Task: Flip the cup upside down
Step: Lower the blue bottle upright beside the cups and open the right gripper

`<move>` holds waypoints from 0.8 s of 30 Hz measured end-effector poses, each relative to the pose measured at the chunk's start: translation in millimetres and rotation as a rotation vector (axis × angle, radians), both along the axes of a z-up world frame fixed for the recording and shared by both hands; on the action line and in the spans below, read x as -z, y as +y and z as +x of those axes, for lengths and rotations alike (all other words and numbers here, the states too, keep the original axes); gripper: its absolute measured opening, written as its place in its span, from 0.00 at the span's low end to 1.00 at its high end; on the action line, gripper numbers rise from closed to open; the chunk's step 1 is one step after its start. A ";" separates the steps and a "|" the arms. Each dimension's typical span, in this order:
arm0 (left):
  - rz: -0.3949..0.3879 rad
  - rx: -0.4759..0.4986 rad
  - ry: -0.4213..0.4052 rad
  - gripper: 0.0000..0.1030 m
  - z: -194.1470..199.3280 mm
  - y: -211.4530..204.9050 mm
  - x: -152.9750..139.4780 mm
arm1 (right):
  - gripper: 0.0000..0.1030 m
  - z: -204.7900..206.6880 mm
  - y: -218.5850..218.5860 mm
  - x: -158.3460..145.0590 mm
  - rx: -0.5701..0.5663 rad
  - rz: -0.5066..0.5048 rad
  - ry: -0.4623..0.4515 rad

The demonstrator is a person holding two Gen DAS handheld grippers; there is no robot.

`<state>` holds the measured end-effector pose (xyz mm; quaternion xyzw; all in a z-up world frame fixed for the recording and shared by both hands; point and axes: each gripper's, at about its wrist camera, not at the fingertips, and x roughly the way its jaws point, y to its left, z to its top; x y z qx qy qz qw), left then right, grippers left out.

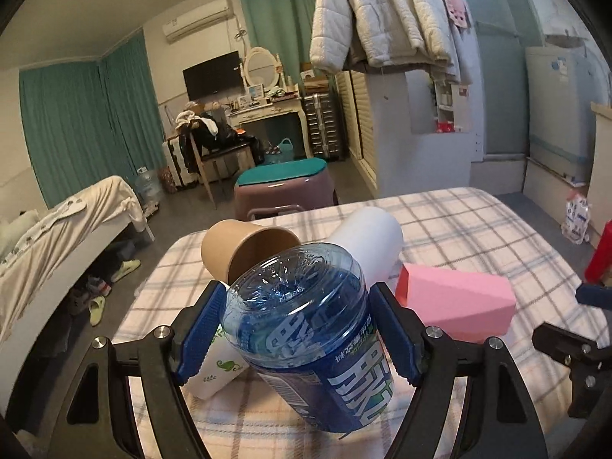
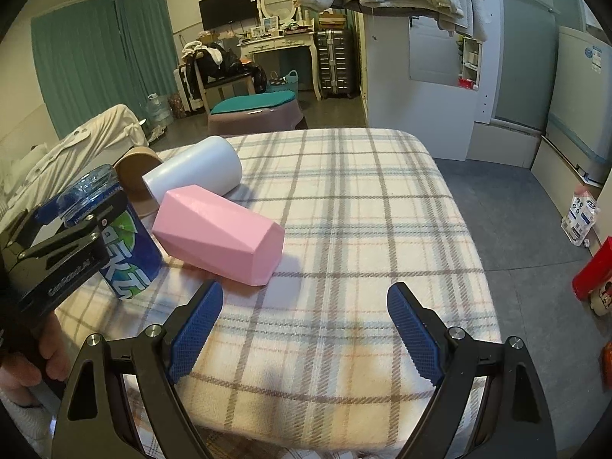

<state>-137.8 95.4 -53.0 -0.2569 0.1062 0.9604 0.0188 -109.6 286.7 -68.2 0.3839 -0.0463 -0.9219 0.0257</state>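
My left gripper (image 1: 297,290) is shut on a clear blue plastic cup (image 1: 306,329) with a blue label, one blue pad on each side. The cup's closed, ridged end faces up and away. In the right wrist view the blue cup (image 2: 126,244) stands slightly tilted with its lower end on the plaid tablecloth (image 2: 363,210), held by the left gripper (image 2: 88,206). My right gripper (image 2: 305,288) hovers open over the cloth near the front edge, with nothing between its fingers; it also shows at the right edge of the left wrist view (image 1: 573,315).
Three cups lie on their sides beside the blue cup: a brown paper cup (image 1: 248,248), a white cup (image 1: 367,237) and a pink faceted cup (image 2: 222,233). A white green-patterned container (image 1: 218,375) lies under the left finger. A stool (image 2: 256,109) stands past the far edge.
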 end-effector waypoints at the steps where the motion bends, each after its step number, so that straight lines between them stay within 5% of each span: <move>1: -0.006 0.003 0.001 0.76 2.2 0.4 0.0 | 0.86 -0.3 0.0 0.3 0.002 0.000 -0.002; 6: -0.016 0.003 -0.002 0.78 10.1 1.1 0.2 | 0.86 0.6 -1.8 -1.0 0.000 0.003 0.000; 9: -0.002 0.006 -0.009 0.91 11.8 -0.1 -0.2 | 0.86 2.8 -2.8 -3.3 -0.003 0.006 0.004; 16: -0.009 0.028 -0.008 0.93 17.7 4.9 -4.2 | 0.86 8.5 -3.4 -9.0 0.001 0.012 0.012; 24: 0.074 0.046 0.010 0.94 30.5 -4.5 -31.3 | 0.86 25.7 -7.4 -26.5 -0.005 0.014 0.068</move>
